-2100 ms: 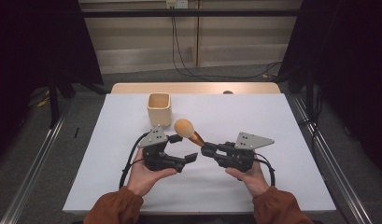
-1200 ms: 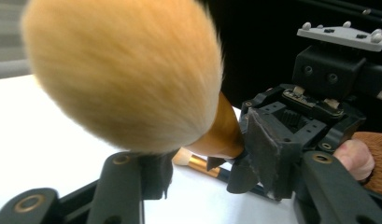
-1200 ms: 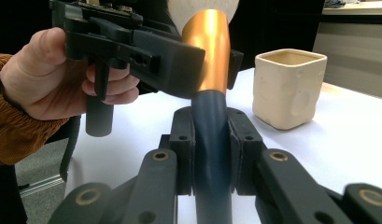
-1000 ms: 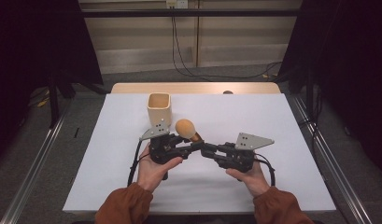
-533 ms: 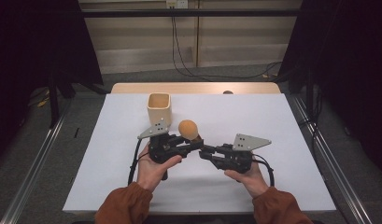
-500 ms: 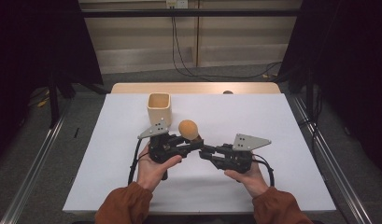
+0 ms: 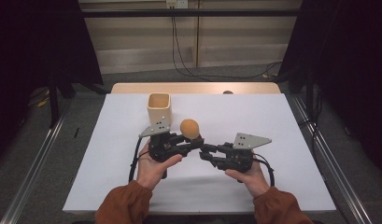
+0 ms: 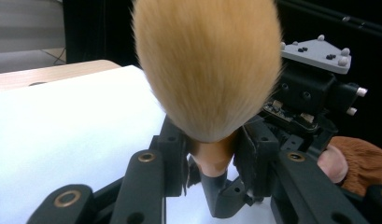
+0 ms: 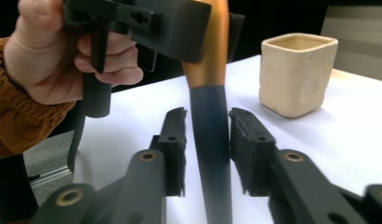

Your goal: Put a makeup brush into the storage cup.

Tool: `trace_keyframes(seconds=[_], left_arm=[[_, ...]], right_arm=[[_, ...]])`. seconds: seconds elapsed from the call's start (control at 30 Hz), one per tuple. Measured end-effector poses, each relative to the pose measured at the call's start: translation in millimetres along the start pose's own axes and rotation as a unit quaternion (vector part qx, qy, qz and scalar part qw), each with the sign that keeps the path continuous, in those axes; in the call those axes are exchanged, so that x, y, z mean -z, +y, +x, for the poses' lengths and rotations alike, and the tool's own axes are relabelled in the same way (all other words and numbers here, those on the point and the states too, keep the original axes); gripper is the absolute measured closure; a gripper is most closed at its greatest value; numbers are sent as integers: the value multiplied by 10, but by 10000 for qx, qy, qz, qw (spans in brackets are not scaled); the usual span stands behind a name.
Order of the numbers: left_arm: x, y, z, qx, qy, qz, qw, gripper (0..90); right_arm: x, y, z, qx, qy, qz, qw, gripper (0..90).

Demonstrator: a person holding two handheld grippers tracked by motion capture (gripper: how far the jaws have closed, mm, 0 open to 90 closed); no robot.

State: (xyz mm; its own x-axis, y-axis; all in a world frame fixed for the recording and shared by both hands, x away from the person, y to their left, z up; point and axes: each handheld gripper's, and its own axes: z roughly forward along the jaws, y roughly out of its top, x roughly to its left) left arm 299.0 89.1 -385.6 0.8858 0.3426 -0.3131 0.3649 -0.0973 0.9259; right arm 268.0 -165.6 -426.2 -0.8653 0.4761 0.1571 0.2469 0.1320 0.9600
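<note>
The brush (image 8: 207, 70) loses its bristle tip past the top edge; its dark handle (image 9: 211, 154) runs off below.

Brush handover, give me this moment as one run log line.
left hand-held gripper: shut on brush | right hand-held gripper: opening, handle between pads | cup: upright

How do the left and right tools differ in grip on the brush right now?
The left tool is clamped on the tan-bristled makeup brush at its copper-coloured neck; the right tool has just been opening, its pads standing clear of the black handle between them. The left sits just under the bristles, the right lower down the handle. Both are hand-held above the white table.
</note>
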Motion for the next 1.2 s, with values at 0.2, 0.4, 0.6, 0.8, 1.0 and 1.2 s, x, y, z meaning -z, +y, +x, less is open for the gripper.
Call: trace_keyframes(seconds=[0.2,0.4,0.6,0.8,1.0,1.2], left_arm=[[11,6,17,-18,87,7,10000,661],[46,17,38,-44,175,49,9998,661],[87,33,67,-76,298,82,9995,661],[131,50,87,-124,369,145,9991,661],[165,54,98,-178,465,231,9985,661],[229,69,130,-208,546,245,9980,661]], right_arm=[[-3,3,6,-31,-76,36,10000,501],[-1,8,6,-105,-79,61,9999,367],[9,23,7,-114,-106,114,9998,252],[12,32,7,-185,-77,78,9998,140],[40,41,-18,-235,-378,85,9990,28],[85,48,-36,-279,-453,173,9984,57]])
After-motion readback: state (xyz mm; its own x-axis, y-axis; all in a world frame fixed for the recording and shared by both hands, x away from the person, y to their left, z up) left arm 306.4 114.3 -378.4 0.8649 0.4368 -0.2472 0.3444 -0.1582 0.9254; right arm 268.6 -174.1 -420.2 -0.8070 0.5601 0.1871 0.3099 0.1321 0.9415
